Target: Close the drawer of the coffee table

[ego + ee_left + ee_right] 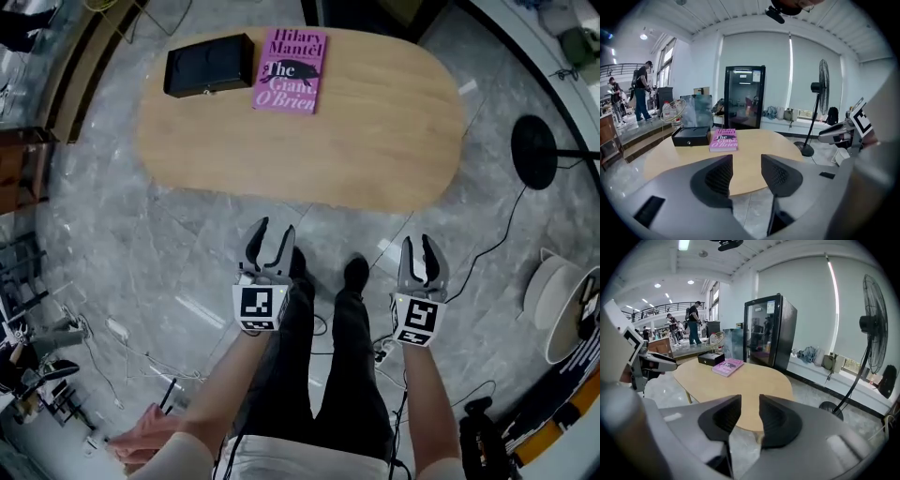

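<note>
The oval wooden coffee table (375, 131) stands on the marble floor ahead of me; no drawer shows in any view. A pink book (291, 70) and a black box (208, 64) lie on its far left end. My left gripper (274, 230) and right gripper (418, 244) hang side by side short of the table's near edge, above the floor, touching nothing. In the left gripper view the left gripper (746, 164) is open and empty, with the table (754, 145) beyond it. The right gripper (750, 406) shows a narrower gap, also empty, pointing at the table (754, 378).
A standing fan's round base (534, 150) sits right of the table, with a cable running across the floor. A white bin (562, 295) stands at the far right. A black glass-door cabinet (744, 96) is behind the table. My legs and shoes (354, 272) are between the grippers.
</note>
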`<state>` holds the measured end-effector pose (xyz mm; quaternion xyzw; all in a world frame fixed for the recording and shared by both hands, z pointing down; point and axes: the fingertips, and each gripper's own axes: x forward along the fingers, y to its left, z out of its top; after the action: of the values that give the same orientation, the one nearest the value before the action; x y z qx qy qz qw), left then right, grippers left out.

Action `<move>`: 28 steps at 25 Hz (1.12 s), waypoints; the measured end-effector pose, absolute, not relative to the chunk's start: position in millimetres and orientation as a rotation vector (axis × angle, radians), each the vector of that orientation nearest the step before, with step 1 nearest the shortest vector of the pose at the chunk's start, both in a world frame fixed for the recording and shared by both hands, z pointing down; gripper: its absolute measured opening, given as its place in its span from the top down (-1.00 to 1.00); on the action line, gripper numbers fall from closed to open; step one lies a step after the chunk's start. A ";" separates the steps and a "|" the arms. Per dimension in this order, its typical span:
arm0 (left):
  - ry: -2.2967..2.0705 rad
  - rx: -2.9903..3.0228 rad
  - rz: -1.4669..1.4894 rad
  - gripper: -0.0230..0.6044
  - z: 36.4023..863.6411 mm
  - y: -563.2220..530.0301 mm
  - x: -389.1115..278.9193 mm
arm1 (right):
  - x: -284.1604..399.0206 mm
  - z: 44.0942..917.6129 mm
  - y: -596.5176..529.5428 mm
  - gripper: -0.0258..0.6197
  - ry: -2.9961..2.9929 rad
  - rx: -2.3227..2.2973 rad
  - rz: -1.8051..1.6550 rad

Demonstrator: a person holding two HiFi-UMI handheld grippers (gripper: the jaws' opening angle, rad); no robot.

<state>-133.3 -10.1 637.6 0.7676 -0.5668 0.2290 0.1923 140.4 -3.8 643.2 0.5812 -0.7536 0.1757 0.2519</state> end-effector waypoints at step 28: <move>-1.467 2.303 0.426 0.90 265.5 -14.6 -126.1 | 116.6 254.4 -1.3 0.89 -2.299 1.545 0.401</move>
<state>-126.1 -14.6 265.5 0.8186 -0.5212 0.1515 0.1880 116.6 -1.3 254.4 0.5439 -0.8094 0.1413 0.1703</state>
